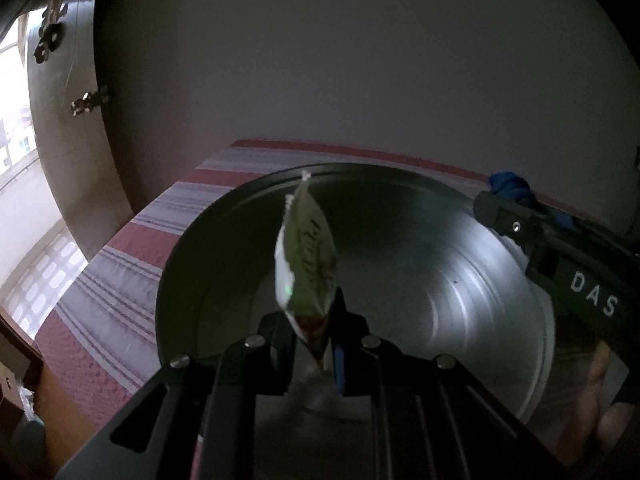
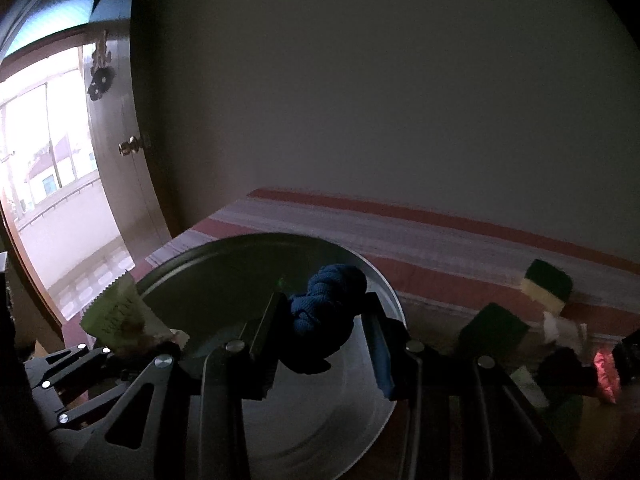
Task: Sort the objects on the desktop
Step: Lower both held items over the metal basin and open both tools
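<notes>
Your left claw (image 1: 308,344) pinches a torn green sachet (image 1: 306,264) and your right claw (image 2: 320,340) grips a bunched blue cloth (image 2: 326,312), both above the metal bowl (image 1: 460,280) at the desk's (image 1: 132,256) left end. Lower each before letting go. "DAS" reads on the right claw; the sachet's print is unreadable.

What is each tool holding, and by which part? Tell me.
The left tool pinches a small green packet by its bottom corner. The right tool grips a bunched blue cloth around its middle. Both hang over the metal bowl.
</notes>
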`<action>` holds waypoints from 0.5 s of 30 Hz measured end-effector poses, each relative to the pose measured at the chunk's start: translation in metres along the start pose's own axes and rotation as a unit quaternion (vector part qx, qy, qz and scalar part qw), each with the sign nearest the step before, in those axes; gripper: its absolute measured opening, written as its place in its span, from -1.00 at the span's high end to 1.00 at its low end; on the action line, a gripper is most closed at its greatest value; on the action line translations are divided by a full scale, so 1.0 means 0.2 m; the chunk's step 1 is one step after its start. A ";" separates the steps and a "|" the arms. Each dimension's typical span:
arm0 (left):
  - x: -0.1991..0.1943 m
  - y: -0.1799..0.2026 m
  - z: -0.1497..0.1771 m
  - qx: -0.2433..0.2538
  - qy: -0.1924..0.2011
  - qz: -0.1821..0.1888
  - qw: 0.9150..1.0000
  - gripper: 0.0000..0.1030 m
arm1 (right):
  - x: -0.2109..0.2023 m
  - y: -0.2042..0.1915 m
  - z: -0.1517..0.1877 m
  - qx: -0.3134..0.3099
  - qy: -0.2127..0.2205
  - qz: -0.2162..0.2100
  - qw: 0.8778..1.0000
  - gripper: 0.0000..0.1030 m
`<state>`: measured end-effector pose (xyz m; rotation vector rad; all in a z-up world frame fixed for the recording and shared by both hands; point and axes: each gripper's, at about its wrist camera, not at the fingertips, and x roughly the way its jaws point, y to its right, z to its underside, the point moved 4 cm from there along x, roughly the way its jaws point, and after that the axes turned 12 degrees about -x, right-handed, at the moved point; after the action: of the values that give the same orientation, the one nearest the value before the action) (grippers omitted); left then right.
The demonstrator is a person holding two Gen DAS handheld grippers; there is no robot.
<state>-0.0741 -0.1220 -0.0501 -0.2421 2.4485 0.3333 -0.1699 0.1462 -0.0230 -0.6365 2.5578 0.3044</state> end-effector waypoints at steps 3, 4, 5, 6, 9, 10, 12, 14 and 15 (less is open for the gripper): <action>0.02 -0.01 0.00 0.000 -0.003 -0.005 1.000 0.75 | 0.06 -0.01 0.01 -0.003 -0.021 -0.002 1.000 0.19; 0.02 -0.01 -0.01 -0.001 -0.004 -0.005 1.000 0.74 | 0.08 -0.01 0.01 -0.004 -0.027 -0.001 1.000 0.19; 0.03 -0.01 0.00 -0.001 -0.005 -0.006 1.000 0.72 | 0.09 -0.01 0.01 -0.005 -0.034 -0.001 0.999 0.18; 0.03 -0.02 -0.01 -0.003 -0.005 -0.009 1.000 0.71 | 0.11 -0.01 0.02 -0.005 -0.041 -0.003 0.999 0.17; 0.02 -0.02 -0.01 -0.007 -0.001 -0.011 1.000 0.52 | 0.13 -0.01 0.02 -0.003 -0.047 -0.002 0.999 -0.02; 0.02 -0.02 -0.01 -0.006 0.002 -0.014 1.000 0.35 | 0.13 -0.02 0.02 -0.005 -0.044 0.001 0.999 -0.12; 0.00 -0.02 -0.01 -0.011 0.013 -0.026 1.000 -0.22 | 0.11 -0.02 0.02 -0.011 -0.036 0.015 0.999 -0.41; -0.02 -0.04 -0.02 -0.026 0.029 -0.031 0.999 -0.47 | 0.10 -0.02 0.02 -0.022 -0.030 0.029 0.999 -0.42; -0.03 -0.05 -0.02 -0.032 0.034 -0.030 0.998 -0.48 | 0.10 -0.02 0.01 -0.026 -0.029 0.035 0.999 -0.42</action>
<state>-0.0690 -0.1318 -0.0441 -0.3581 2.4945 0.3839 -0.1812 0.1360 -0.0355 -0.5494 2.5282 0.4082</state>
